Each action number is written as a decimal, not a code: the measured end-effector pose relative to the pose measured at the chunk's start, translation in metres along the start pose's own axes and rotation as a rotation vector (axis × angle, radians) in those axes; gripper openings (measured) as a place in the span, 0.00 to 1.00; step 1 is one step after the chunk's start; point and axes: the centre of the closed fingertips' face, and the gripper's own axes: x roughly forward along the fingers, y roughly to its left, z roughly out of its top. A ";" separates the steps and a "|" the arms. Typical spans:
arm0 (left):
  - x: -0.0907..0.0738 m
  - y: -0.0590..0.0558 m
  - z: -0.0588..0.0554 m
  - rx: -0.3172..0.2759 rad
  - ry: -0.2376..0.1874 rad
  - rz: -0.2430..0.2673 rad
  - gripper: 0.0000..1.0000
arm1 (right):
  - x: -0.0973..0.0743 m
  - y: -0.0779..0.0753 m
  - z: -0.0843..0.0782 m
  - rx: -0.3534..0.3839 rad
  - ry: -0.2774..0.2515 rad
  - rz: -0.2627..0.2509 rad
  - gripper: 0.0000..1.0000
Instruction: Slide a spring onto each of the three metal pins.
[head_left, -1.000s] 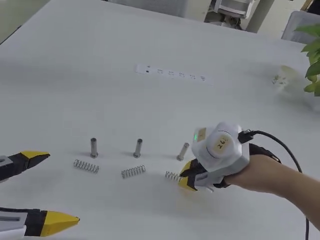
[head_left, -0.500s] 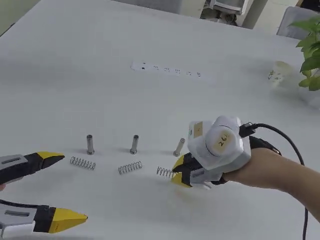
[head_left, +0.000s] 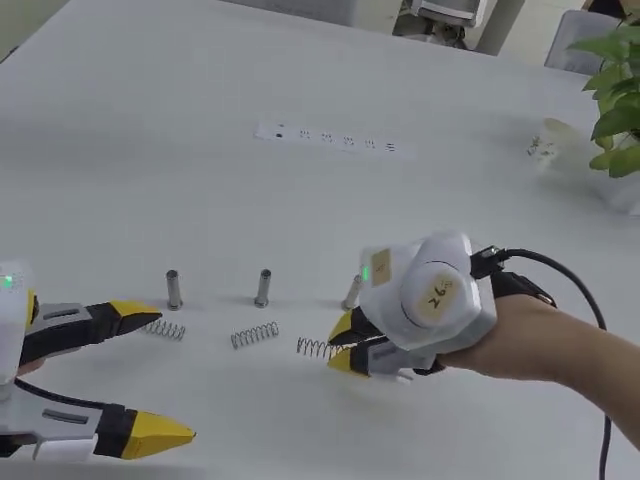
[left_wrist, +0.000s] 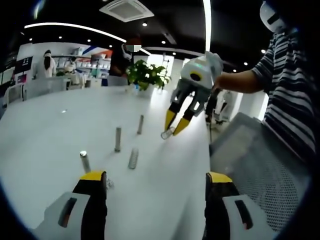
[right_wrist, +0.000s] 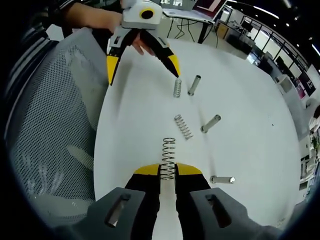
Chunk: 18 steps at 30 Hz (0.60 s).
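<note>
Springs first: the right spring (right_wrist: 168, 155) is pinched by one end in the right tongs (right_wrist: 167, 172). The jaws are closed down to nearly nothing on it, and the rest of the coil sticks out leftward past the yellow tips. Honestly can't tell if it's clear of the desk (head_left: 200, 200) or resting on it. The right pin (head_left: 352, 293) stands just behind those tongs, on the far side, half hidden by them. The middle pin (head_left: 263, 288) and left pin (head_left: 174, 289) stand upright in the same row. The middle spring (head_left: 254, 335) and left spring (head_left: 165, 328) each lie flat just nearer than their own pin. The left tongs (head_left: 165, 375) sit at the near left, jaws spread wide with nothing in them, far tip right beside the left spring. Way over at the far side there's a white power strip (head_left: 330, 139) lying flat.
</note>
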 end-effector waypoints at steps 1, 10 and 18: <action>0.003 -0.001 0.001 0.005 0.004 -0.007 0.76 | 0.000 0.001 0.001 -0.012 0.001 -0.002 0.08; 0.022 -0.010 0.010 0.055 0.005 -0.066 0.68 | 0.000 0.008 0.011 -0.047 -0.011 0.012 0.08; 0.034 -0.013 0.019 0.087 -0.004 -0.105 0.59 | -0.001 0.011 0.019 -0.052 -0.024 0.016 0.08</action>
